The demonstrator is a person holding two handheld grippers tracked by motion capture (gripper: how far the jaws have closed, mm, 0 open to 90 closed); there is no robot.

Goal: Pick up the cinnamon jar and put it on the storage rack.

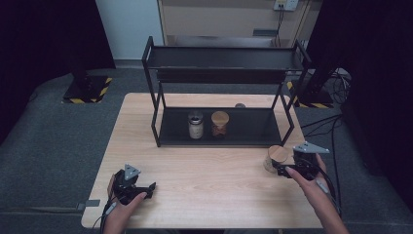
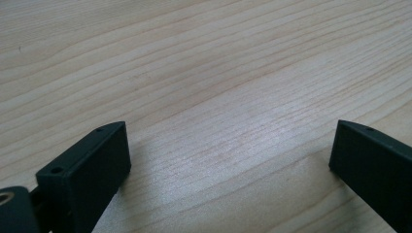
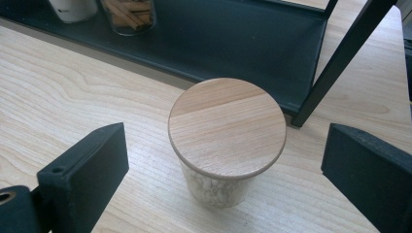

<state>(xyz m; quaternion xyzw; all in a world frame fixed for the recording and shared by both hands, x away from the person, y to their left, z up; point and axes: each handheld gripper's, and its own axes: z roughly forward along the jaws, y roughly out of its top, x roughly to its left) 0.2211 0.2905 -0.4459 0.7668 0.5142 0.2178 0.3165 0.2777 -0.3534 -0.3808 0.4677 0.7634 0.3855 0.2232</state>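
Two sets of tongs are working here, and both are standing spread. I'm looking along the right gripper [image 3: 221,160] first: its jaws are gaping wide on either side of the jar [image 3: 226,141], and neither pad is touching it. I'm reading this as the approach step, with the grasp not yet made. The jar is sitting upright on the table [image 1: 209,170], wooden lid [image 3: 227,127] on, just in front of the rack's right front leg [image 3: 340,63] and outside the lower shelf [image 3: 233,43].

From the high view I'm seeing the right gripper [image 1: 278,168] right up beside the jar [image 1: 275,158] near the table's right edge. The left gripper [image 1: 150,187] is resting low at the near left, jaws apart over bare wood, pinching nothing.

Next, I'm judging that the right gripper wants to slide forward a touch and drop so the pads meet the glass below the lid rim, then squeeze. Gripping the lid alone could lift it off. Two jars [image 1: 207,125] are standing already on the lower shelf, with free room to their right, so that looks to me the likely spot; the leg is sitting close to the path in.
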